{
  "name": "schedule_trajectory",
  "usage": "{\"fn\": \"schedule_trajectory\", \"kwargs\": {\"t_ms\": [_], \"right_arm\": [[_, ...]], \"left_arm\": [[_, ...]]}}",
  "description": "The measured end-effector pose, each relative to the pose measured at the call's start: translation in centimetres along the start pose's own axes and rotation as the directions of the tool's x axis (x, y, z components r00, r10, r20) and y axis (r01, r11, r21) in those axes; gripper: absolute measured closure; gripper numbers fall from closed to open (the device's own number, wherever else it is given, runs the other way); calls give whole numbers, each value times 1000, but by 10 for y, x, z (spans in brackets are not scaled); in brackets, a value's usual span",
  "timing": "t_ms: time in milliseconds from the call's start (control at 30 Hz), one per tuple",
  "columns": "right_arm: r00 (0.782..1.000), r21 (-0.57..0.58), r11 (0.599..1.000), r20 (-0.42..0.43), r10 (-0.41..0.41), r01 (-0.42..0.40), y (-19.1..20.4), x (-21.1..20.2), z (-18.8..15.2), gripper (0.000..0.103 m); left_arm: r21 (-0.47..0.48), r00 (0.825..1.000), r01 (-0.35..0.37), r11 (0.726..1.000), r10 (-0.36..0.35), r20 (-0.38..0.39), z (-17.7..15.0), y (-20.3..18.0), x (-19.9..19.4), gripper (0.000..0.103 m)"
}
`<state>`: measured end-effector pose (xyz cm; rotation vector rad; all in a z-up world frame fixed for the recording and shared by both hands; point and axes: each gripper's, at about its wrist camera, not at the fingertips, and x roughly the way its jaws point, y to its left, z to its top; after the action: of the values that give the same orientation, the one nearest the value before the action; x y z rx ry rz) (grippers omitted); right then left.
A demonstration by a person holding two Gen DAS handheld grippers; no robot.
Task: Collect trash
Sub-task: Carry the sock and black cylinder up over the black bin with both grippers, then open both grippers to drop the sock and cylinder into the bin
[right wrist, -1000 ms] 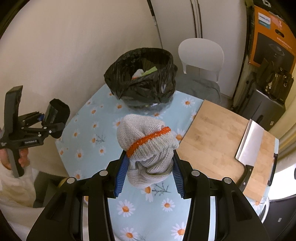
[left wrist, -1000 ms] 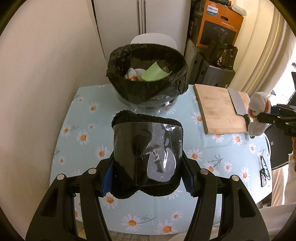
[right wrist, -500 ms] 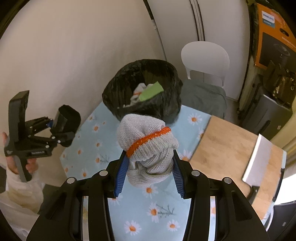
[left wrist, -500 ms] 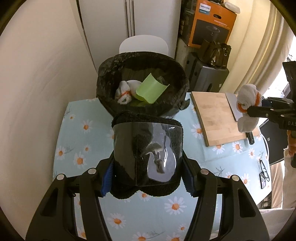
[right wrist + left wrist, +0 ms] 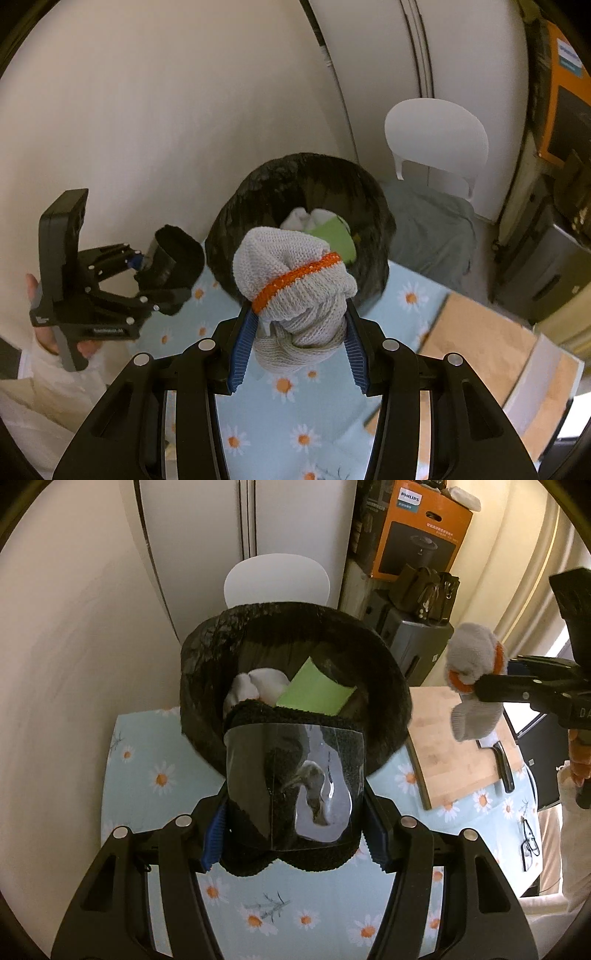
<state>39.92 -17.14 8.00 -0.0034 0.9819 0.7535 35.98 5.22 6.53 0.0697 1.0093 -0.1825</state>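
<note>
1. Clearly, in the left wrist view, the main risk is a drop short of the bin: the black bundle (image 5: 291, 790), dark fuzzy cloth with a glossy film across its front, hangs over the near rim of the bin (image 5: 295, 686) rather than its middle, so a release now could land it on the rim or on the bench (image 5: 155, 782). The slick film could also let it slide out of the pads early.
2. Same view, grip: the left gripper (image 5: 293, 829) has its jaws about half apart and clamped on the bundle's two sides. The black-lined bin stands on the daisy-patterned bench and already holds a white glove (image 5: 258, 685) and a green paper piece (image 5: 314, 694).
3. Right wrist view, risk: both hands close on the same opening, so the two tools could collide above it, or the glove could hit the rim and roll off.
4. Right wrist view, grip: the right gripper (image 5: 299, 350) has its jaws partly closed, pressing on a balled grey knit glove (image 5: 295, 284) with an orange band, held in the air before the bin's near rim. A cutting board (image 5: 487, 332) lies to the right on the bench.
</note>
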Motion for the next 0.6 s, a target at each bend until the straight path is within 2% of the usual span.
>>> {"fn": "schedule_trajectory", "kwargs": {"t_ms": [433,600], "right_arm": [[999,-36,999,-44,7,-9,-8,68,45,60],[997,-52,998,-69,-20,17,-19,100,59,60]], "left_arm": [[22,998,67,998,-67,17,45,13,54,41],[22,996,84,996,-83,-22,55,16,88,41]]}}
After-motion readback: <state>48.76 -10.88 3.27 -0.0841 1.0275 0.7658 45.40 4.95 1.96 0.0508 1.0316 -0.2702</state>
